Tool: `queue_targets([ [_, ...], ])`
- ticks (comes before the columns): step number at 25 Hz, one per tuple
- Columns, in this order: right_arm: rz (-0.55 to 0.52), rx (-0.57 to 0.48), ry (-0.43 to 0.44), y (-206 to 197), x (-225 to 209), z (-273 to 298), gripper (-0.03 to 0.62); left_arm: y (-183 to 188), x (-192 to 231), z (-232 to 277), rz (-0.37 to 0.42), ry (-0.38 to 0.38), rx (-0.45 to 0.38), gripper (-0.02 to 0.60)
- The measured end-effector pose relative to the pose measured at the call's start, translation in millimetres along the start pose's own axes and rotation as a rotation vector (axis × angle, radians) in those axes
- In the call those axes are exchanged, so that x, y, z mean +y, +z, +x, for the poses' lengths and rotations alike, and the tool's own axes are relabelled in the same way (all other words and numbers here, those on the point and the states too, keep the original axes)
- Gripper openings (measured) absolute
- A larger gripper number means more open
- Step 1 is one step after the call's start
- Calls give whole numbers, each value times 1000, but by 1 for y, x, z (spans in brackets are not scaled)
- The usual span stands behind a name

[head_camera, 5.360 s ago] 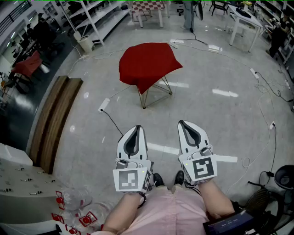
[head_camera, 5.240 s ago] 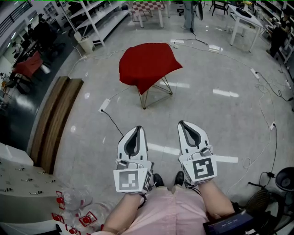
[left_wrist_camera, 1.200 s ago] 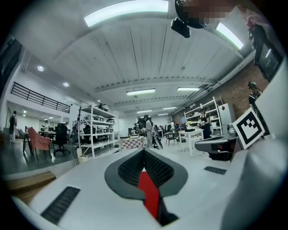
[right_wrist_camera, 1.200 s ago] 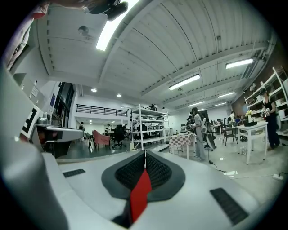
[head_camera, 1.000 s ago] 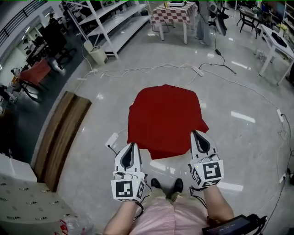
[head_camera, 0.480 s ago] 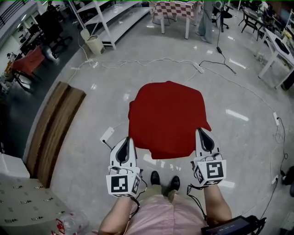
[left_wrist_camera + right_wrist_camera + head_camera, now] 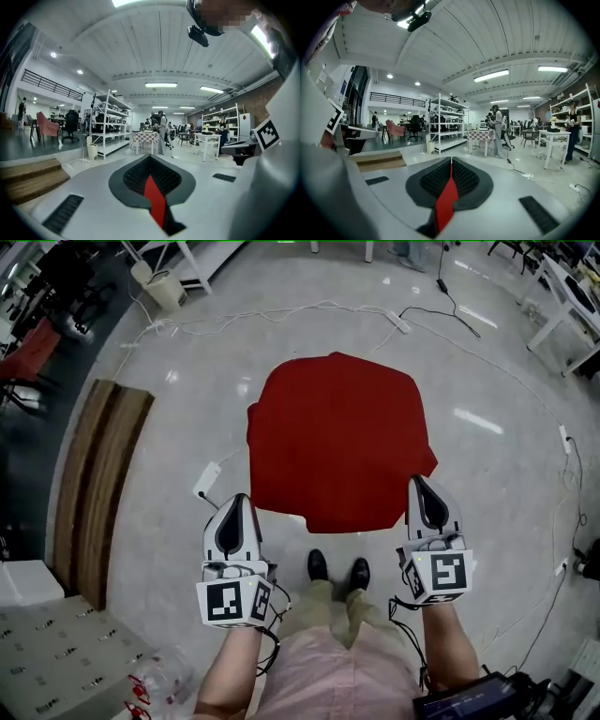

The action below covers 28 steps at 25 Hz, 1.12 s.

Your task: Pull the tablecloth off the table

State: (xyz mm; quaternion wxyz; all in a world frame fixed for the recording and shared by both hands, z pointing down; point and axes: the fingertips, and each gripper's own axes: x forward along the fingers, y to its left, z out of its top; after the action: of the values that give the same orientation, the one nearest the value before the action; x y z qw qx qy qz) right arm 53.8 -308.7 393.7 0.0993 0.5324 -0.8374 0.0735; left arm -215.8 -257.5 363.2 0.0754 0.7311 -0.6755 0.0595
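Ahead of both grippers, the red tablecloth point(image 7: 337, 442) lies spread over the surface and covers it completely, so I see none of the surface itself. The left gripper point(image 7: 234, 505) is just off the cloth's near left corner, clear of the fabric. The right gripper point(image 7: 421, 485) has its tip at the near right corner; I cannot tell whether it touches the cloth. In both gripper views the jaws are clenched pad to pad, with only a thin red sliver along the seam. Nothing is grasped.

Markings: each gripper carries a marker cube, left point(image 7: 232, 601) and right point(image 7: 439, 576), with a black-and-white square code on the top face.

To the left of the left gripper, a white power strip point(image 7: 206, 478) lies on the floor, and wooden planks point(image 7: 94, 484) lie beyond it.
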Motion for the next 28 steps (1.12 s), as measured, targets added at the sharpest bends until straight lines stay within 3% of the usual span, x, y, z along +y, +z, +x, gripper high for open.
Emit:
queue_targets([
  [20,42,218,-59,-206,-22,-20,20,-150,-1,8,-25,-24,161,21],
  [28,147,265,-4,-296,-7,-25,34,-216,2,5,-52,-24,230,21],
])
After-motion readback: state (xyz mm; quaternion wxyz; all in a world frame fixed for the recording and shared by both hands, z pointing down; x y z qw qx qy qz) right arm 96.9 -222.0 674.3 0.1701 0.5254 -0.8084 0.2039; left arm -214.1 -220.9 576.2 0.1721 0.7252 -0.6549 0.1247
